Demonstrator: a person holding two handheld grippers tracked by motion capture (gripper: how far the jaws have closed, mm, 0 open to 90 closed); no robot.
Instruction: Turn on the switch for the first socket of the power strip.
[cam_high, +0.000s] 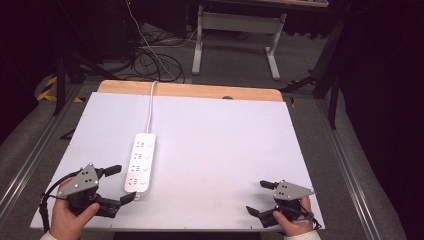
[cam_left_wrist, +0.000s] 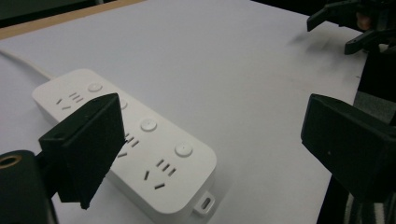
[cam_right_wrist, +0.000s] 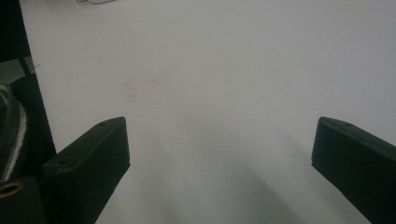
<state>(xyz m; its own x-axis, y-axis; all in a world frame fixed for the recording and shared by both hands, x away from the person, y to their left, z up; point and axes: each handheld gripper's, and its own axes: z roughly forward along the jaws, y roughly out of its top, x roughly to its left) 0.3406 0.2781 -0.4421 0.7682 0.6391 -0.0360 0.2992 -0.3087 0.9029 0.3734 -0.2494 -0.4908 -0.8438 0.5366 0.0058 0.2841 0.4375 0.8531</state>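
Observation:
A white power strip with several sockets and round buttons lies on the white board, its cable running off the far edge. My left gripper stands open at the strip's near end, held in a hand at the board's near-left corner. In the left gripper view the strip lies ahead of the wide-apart jaws of that gripper, and neither pad presses on it. My right gripper is open at the near-right corner, with bare board between its jaws.
The board rests on a wooden table whose far edge shows beyond it. Past the table, cables lie on the floor beside a desk frame. The right gripper appears far off in the left gripper view.

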